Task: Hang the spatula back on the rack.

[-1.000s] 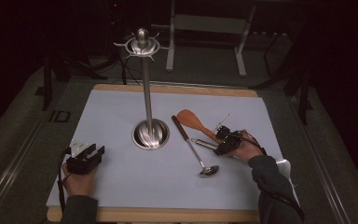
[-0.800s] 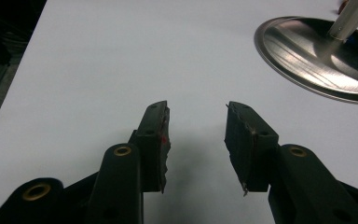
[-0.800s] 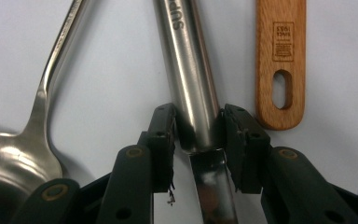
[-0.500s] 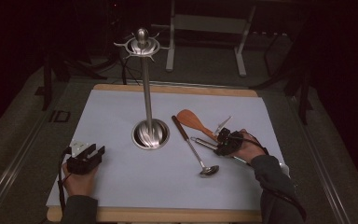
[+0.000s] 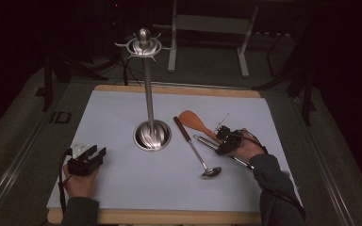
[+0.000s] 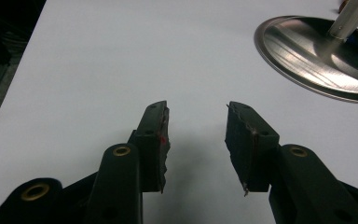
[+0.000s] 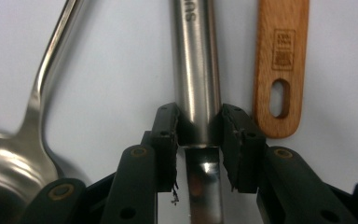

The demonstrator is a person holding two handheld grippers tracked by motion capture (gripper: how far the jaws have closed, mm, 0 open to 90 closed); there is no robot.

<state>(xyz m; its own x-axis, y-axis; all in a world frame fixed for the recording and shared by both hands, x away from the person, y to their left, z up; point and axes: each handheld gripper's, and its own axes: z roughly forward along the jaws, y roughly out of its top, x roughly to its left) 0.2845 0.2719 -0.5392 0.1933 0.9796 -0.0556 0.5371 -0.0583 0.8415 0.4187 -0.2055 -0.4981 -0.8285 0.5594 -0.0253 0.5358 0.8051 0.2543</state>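
A steel utensil stand [image 5: 147, 94] rises from its round base [image 5: 152, 135] mid-table. To its right lie a ladle [image 5: 195, 150], a wooden spatula [image 5: 195, 123] and a steel-handled utensil [image 5: 205, 140]. My right gripper [image 5: 226, 141] is down on that steel handle [image 7: 196, 56]. Its jaws have just been closing, and the pads press the handle from both sides [image 7: 198, 116]. In the right gripper view the ladle [image 7: 46, 79] lies left of the handle and the spatula's handle [image 7: 279, 60] right of it. My left gripper [image 5: 92, 155] rests at the front left, open with nothing in it [image 6: 196, 109].
The stand's base [image 6: 317, 56] lies ahead and to the right of the left gripper. A pale mat [image 5: 122, 108] covers the wooden table. A metal frame [image 5: 207, 28] stands on the dark floor beyond the table's far edge.
The right hand has shifted slightly over the steel handle. The left hand has kept still.
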